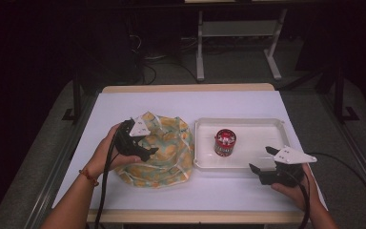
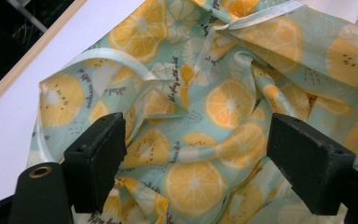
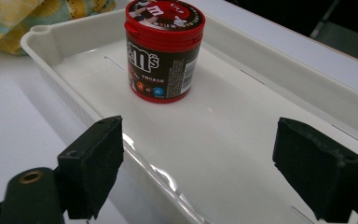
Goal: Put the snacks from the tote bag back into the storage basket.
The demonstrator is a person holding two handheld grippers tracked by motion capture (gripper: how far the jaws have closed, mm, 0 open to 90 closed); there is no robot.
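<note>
L claw (image 1: 145, 151) is over the bag (image 1: 164, 155), jaws wide apart, nothing gripped. In the left gripper view the bag (image 2: 205, 107) lies crumpled right under and ahead of the jaws, cloth showing between them; can't tell if the tips touch it.

R claw (image 1: 262, 162) is released too, jaws spread, at the tray's (image 1: 262, 125) near rim. In the right gripper view the tray (image 3: 270, 93) runs under and ahead of the jaws. The can (image 3: 164, 49) stands upright inside, ahead and a bit left of the gap, well apart from both jaws. Bag is just beyond the tray's far-left corner.
</note>
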